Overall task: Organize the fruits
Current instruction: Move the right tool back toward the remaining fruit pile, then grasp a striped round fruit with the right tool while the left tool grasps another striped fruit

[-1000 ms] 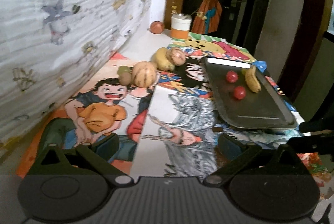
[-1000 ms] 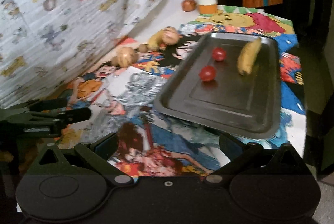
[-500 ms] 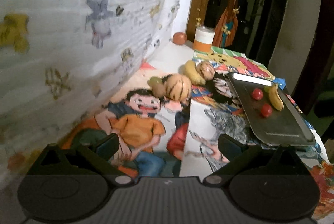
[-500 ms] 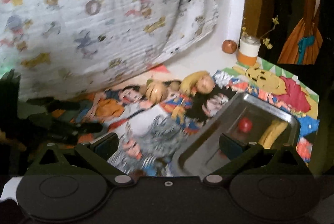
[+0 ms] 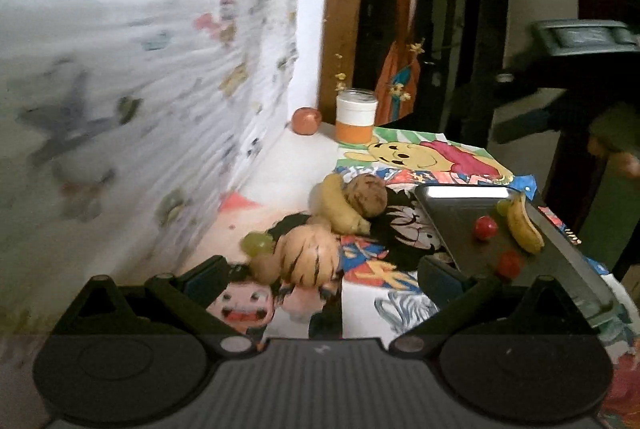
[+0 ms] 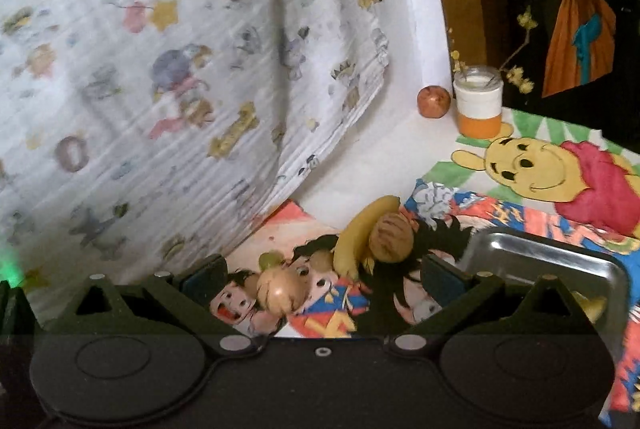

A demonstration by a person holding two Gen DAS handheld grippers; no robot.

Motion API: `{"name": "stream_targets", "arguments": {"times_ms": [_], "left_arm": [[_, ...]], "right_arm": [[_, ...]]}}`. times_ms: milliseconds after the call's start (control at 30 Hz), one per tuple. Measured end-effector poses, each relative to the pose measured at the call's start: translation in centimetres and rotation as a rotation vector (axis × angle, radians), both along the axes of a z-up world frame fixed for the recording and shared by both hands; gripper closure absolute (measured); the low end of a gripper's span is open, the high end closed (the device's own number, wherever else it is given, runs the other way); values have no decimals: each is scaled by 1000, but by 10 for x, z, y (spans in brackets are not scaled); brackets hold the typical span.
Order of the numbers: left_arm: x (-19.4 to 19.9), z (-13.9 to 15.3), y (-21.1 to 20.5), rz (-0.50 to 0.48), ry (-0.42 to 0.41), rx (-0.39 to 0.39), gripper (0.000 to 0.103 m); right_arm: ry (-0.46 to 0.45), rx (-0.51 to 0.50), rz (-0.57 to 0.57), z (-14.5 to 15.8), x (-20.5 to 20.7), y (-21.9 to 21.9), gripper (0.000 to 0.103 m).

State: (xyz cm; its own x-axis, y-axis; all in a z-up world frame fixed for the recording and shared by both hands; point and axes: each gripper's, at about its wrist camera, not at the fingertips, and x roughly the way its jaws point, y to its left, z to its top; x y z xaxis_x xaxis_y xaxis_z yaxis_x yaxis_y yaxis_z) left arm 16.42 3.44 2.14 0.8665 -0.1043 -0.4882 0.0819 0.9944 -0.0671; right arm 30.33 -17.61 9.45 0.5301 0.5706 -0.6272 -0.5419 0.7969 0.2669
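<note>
A striped tan melon (image 5: pixel 310 255) lies on the cartoon cloth with a green grape (image 5: pixel 257 243) and a small brown fruit (image 5: pixel 266 267) at its left. Behind it a yellow banana (image 5: pixel 338 207) leans on a brown round fruit (image 5: pixel 366 195). The dark metal tray (image 5: pixel 576 269) on the right holds two red tomatoes (image 5: pixel 486 228), a banana (image 5: pixel 524 225) and a green grape (image 5: pixel 502 207). My left gripper (image 5: pixel 320 275) is open just short of the melon. My right gripper (image 6: pixel 322 279) is open above the same cluster: melon (image 6: pixel 280 291), banana (image 6: pixel 360 233), brown fruit (image 6: pixel 390 237), tray (image 6: pixel 540 253).
A white and orange jar (image 5: pixel 357 115) and a reddish apple (image 5: pixel 306 121) stand at the table's far end. A cartoon-print sheet (image 5: pixel 140 89) hangs along the left. The other gripper's dark body (image 5: pixel 580 69) shows at upper right. The table's right edge runs just past the tray.
Both grippers have moved forward and left toward the fruit cluster, which now looks larger and nearer. The tray has slid to the right of both views. Fingers stayed open.
</note>
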Motion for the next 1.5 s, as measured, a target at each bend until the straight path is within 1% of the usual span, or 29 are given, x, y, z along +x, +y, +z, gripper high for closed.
{"name": "stream_targets", "arguments": {"times_ms": [100, 233, 367, 500, 567, 700, 900, 967, 1033, 1067, 1100, 1167, 1200, 1233, 1333, 1400, 1433, 1500], "left_arm": [[18, -4, -4, -42, -14, 26, 0], [40, -9, -9, -84, -11, 61, 0], [59, -17, -13, -104, 17, 75, 1], [72, -27, -15, -108, 43, 77, 7], [77, -31, -16, -109, 57, 80, 10], [84, -39, -16, -102, 76, 83, 15], [88, -43, -18, -85, 79, 111, 20], [90, -44, -18, -78, 88, 118, 24], [94, -46, -17, -60, 114, 124, 31], [95, -47, -17, -49, 117, 136, 32], [96, -47, -19, -41, 119, 150, 33], [97, -46, -19, -46, 125, 147, 34], [97, -46, -20, -45, 126, 151, 34], [98, -47, -21, -45, 129, 161, 35], [97, -48, -24, -40, 128, 189, 38], [97, -48, -23, -33, 128, 192, 41], [97, -48, -23, -29, 130, 194, 45], [98, -47, -22, -25, 133, 196, 46]], "right_arm": [[29, 21, -4, -22, 27, 3, 1], [97, 60, -29, -52, 66, 3, 1], [177, 109, -74, -79, 98, 2, 7], [228, 136, -108, -101, 118, 5, 11], [240, 140, -112, -109, 123, 7, 12], [250, 143, -106, -119, 128, 10, 16], [241, 130, -92, -127, 130, 14, 22], [240, 141, -93, -130, 131, 14, 23], [234, 142, -92, -130, 131, 15, 24], [231, 142, -90, -130, 131, 16, 24], [226, 137, -87, -130, 131, 17, 26], [212, 122, -80, -130, 129, 19, 29], [209, 119, -78, -130, 129, 19, 32], [209, 120, -77, -130, 129, 19, 38], [213, 128, -72, -132, 128, 18, 42], [206, 125, -71, -132, 127, 17, 44], [206, 125, -75, -132, 126, 16, 48], [211, 130, -86, -134, 127, 14, 50]]}}
